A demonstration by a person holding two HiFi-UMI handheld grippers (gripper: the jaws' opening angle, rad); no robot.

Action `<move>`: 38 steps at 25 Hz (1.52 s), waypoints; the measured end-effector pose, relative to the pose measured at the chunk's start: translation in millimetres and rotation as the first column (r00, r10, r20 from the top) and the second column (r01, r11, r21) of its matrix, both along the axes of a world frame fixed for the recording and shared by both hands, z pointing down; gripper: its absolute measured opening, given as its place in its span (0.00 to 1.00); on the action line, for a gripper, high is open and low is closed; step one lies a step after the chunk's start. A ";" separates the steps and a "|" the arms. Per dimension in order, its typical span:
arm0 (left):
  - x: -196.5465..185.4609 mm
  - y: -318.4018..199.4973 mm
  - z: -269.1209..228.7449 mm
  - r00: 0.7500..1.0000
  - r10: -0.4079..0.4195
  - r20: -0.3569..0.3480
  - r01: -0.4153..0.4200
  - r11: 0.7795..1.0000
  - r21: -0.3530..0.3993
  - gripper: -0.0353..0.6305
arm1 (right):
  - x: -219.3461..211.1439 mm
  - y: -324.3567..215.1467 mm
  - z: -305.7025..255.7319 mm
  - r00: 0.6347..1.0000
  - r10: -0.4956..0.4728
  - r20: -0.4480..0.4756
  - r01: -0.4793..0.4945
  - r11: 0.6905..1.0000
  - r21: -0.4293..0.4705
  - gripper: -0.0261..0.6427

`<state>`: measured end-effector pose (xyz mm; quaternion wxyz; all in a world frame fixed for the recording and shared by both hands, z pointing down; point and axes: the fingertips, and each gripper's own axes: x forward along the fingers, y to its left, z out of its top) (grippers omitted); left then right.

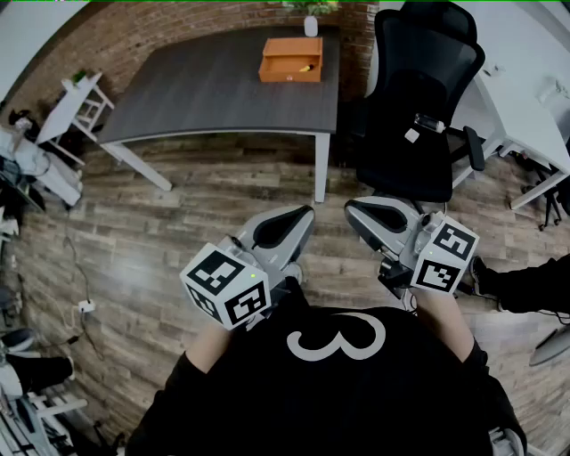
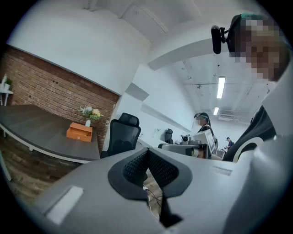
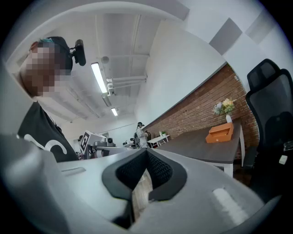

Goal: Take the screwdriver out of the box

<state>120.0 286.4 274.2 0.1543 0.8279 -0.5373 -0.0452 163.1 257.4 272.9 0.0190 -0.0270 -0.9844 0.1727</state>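
An orange box (image 1: 290, 59) stands open on the far end of a dark grey table (image 1: 214, 93). Something small and yellow (image 1: 305, 67) shows inside it; I cannot make out its shape. The box also appears small in the left gripper view (image 2: 79, 131) and the right gripper view (image 3: 219, 133). My left gripper (image 1: 298, 216) and right gripper (image 1: 361, 209) are held close to my body over the wooden floor, well short of the table. Both point level and are shut, with the left pads (image 2: 147, 153) and right pads (image 3: 146, 153) meeting on nothing.
A black office chair (image 1: 419, 107) stands to the right of the table, just ahead of my right gripper. A white vase of flowers (image 1: 311, 22) sits behind the box by the brick wall. White desks (image 1: 525, 98) lie to the right, a small white shelf (image 1: 76, 102) to the left.
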 end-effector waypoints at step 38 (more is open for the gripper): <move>-220.6 -160.2 15.1 0.996 0.077 -0.042 -0.079 0.995 -0.054 0.07 | -218.0 -141.0 23.4 0.994 0.081 -0.074 -0.083 0.996 -0.033 0.04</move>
